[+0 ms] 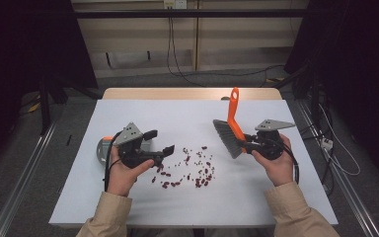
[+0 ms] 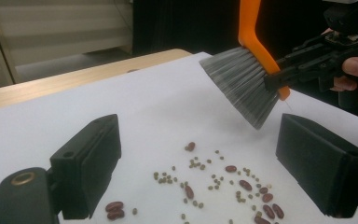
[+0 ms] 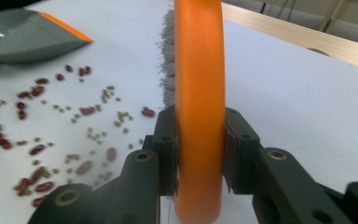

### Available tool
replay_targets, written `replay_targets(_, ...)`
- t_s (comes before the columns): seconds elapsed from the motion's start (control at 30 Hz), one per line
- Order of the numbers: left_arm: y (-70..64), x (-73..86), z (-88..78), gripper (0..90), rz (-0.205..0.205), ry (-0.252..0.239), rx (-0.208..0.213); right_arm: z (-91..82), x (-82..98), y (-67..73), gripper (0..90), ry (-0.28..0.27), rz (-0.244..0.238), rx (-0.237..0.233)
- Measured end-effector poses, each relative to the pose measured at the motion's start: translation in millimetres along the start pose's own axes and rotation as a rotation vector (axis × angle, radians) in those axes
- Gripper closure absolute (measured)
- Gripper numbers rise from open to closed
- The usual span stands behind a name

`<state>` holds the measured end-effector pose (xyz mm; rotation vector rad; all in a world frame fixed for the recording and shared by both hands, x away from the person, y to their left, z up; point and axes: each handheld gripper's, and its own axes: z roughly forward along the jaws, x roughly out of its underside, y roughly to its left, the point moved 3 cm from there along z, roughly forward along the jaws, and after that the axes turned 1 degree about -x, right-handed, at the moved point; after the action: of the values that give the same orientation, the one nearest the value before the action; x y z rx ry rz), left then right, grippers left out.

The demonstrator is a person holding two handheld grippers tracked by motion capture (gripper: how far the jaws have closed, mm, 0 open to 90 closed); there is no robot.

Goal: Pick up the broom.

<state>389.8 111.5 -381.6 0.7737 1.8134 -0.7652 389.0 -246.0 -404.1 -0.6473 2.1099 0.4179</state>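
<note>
A small brush with an orange handle (image 1: 233, 111) and grey bristles (image 1: 225, 138) hangs tilted over the white tabletop (image 1: 187, 118), bristles down and to the left. My right gripper (image 1: 246, 143) is shut on the orange handle (image 3: 199, 93), one pad on each side. Red beans and small green ones (image 1: 192, 168) lie scattered in the middle of the table. My left gripper (image 1: 159, 142) is open just left of the beans, nothing between its pads (image 2: 86, 170). From it I see the bristles (image 2: 242, 86) beyond the beans (image 2: 228, 186). A grey dustpan (image 1: 101, 148) lies behind my left hand.
The dustpan (image 3: 23, 39) has an orange front lip and rests flat near the table's left side. A wooden table edge (image 1: 192, 93) runs along the back. Cables (image 1: 325, 143) trail off the right edge.
</note>
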Motion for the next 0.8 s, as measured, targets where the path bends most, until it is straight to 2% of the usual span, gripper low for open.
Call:
replay_targets(0.2, 3.7, 1.4, -2.2, 12.5, 0.011, 0.009, -0.014, 12.3, 0.5, -5.5, 70.2, 0.063, -0.031, 0.066)
replay_targets(0.5, 13.1, 5.2, -12.0, 11.0, 0.026, 0.023, -0.047, 25.7, -2.1, -15.3, 70.4, 0.112, -0.026, 0.125)
replay_targets(0.7, 21.6, 10.0, -22.9, 10.8, 0.019, 0.032, -0.070, 40.6, -11.5, -16.6, 70.5, 0.140, -0.021, 0.149)
replay_targets(0.8, 24.8, 12.0, -26.6, 10.8, 0.010, 0.028, -0.073, 50.7, -13.8, -12.4, 70.7, 0.144, -0.027, 0.140)
